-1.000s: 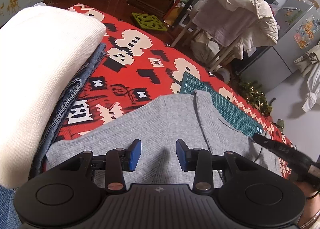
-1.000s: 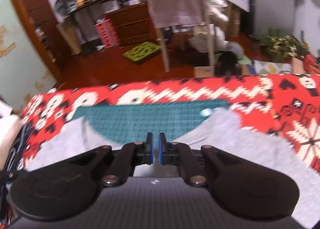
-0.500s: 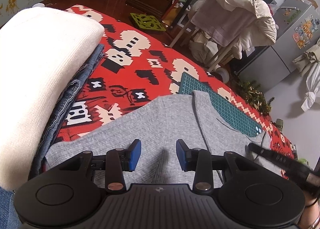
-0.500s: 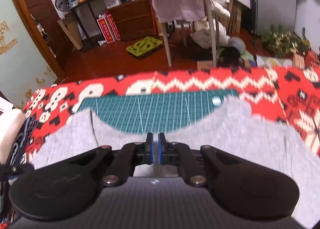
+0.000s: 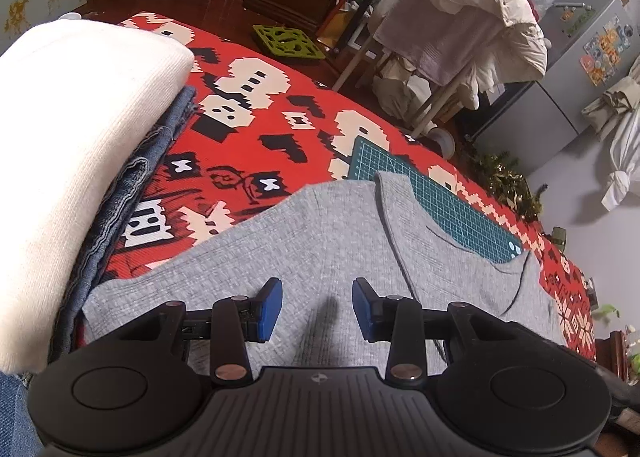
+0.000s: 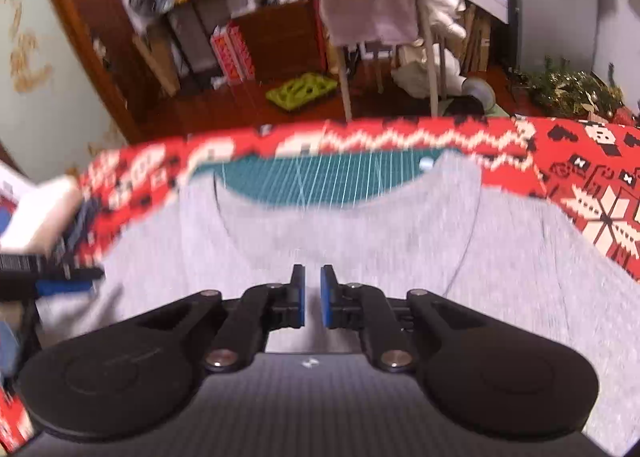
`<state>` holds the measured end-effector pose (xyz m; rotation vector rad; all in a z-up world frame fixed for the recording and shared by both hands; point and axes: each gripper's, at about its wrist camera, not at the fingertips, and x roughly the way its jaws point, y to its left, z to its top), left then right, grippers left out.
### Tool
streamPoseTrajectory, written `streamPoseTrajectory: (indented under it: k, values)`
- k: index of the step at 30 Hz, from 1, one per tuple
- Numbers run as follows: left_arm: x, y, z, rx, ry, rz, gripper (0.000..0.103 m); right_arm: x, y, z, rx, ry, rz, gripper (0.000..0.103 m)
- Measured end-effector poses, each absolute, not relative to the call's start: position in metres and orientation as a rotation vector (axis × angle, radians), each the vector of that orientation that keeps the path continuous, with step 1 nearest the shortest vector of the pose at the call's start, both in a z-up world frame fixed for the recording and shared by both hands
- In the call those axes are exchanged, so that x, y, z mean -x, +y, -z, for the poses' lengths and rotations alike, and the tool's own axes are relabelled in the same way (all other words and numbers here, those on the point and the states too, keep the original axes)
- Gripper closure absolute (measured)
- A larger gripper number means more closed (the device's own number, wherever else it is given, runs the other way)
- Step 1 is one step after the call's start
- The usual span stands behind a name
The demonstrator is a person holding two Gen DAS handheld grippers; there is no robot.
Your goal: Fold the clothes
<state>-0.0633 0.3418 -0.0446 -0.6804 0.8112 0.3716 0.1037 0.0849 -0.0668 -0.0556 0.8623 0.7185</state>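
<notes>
Folded garments occupy the far left: a white knit (image 5: 76, 145) lies stacked on blue denim (image 5: 132, 193), both squared off and resting on the red patterned blanket (image 5: 256, 125). Just right of the stack, a grey shirt (image 5: 320, 241) lies spread flat and face up on the blanket, its neckline (image 6: 332, 209) overlapping a green cutting mat (image 5: 448, 201) at the far edge. Both shoulders and the body appear opened out; no fold line crosses the grey cloth in either view. Left gripper (image 5: 317, 309) hovers over the shirt near its left side with jaws spread wide and nothing between them. Right gripper (image 6: 312, 295), further right and over the chest below the neckline, shows its pads parted by only a narrow gap; no cloth sits between them. The right wrist view is motion-blurred, so whether the tips touch the fabric cannot be told.

Judged progress: two items lie folded and stacked, while the grey shirt lies wholly unfolded. What remains, as far as the views show, is the folding of this shirt and its placing with the stack.
</notes>
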Motion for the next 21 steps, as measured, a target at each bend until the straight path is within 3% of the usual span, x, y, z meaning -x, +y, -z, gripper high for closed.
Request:
streamPoseTrajectory:
  k: [7, 18, 21]
  values:
    - [0.063, 0.344, 0.044, 0.683, 0.807, -0.376, 0.066, -0.104, 0.097, 0.087, 0.056, 0.857, -0.705, 0.094]
    - [0.061, 0.340, 0.043, 0.671, 0.814, -0.355, 0.066, -0.104, 0.094, 0.069, 0.000, 0.811, -0.707, 0.093]
    - [0.058, 0.328, 0.041, 0.641, 0.830, -0.332, 0.066, -0.093, 0.079, 0.052, 0.006, 0.806, -0.713, 0.085]
